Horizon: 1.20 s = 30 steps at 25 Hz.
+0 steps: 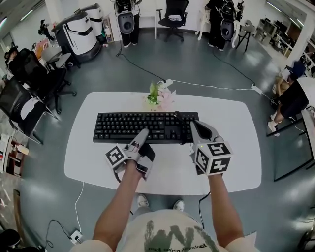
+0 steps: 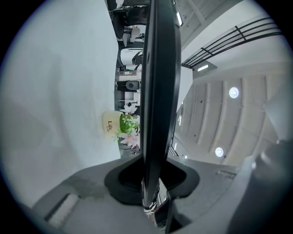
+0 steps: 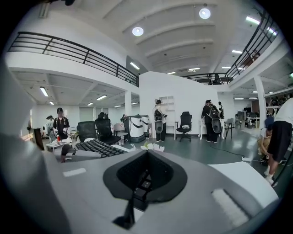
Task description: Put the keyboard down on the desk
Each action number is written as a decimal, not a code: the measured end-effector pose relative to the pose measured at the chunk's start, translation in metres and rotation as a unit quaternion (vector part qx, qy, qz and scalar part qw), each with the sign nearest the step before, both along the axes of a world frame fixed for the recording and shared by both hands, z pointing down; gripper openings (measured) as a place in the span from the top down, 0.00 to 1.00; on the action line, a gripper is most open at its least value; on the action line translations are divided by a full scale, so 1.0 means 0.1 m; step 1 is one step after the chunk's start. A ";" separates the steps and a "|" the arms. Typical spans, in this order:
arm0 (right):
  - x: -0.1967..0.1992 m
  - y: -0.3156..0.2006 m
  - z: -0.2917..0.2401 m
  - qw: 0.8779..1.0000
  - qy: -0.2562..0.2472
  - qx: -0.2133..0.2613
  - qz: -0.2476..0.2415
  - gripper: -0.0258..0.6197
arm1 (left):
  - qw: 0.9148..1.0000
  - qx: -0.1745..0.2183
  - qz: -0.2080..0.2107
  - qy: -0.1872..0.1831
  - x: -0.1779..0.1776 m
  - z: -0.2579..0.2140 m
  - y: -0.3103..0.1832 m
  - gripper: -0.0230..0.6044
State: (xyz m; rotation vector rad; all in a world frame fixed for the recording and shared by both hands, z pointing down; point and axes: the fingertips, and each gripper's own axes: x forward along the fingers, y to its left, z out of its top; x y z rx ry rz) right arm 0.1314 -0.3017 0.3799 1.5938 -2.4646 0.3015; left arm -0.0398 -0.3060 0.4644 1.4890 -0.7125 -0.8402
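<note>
Keyboard [image 1: 133,127] in grip of left tool [image 1: 144,133] and right tool [image 1: 193,125], flowerpot [image 1: 160,96] just behind on desk [image 1: 236,147].

Keyboard [image 1: 145,127]: black, pale key lettering.
Desk [image 1: 236,147]: white.
Flowers [image 1: 160,96]: pink and white, green leaves.
Left gripper [image 1: 143,134], right gripper [image 1: 193,125]: grey, with black-and-white square-marker cubes.
Floor [image 1: 206,69]: grey-blue.
Chair [image 1: 174,15], top centre: black.

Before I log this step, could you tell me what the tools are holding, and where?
The keyboard, by its near edge: left tool around the middle, right tool at its right end.
</note>
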 end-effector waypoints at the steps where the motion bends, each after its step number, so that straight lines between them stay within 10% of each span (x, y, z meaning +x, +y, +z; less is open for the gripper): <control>1: 0.00 0.00 0.01 1.000 -0.001 0.000 -0.002 0.96 | 1.000 0.000 -0.001 0.001 0.01 0.01 0.01 0.82; 30: -0.19 0.25 0.55 0.998 0.014 -0.058 0.007 0.96 | 0.998 -0.055 0.026 0.003 0.04 0.79 0.07 0.82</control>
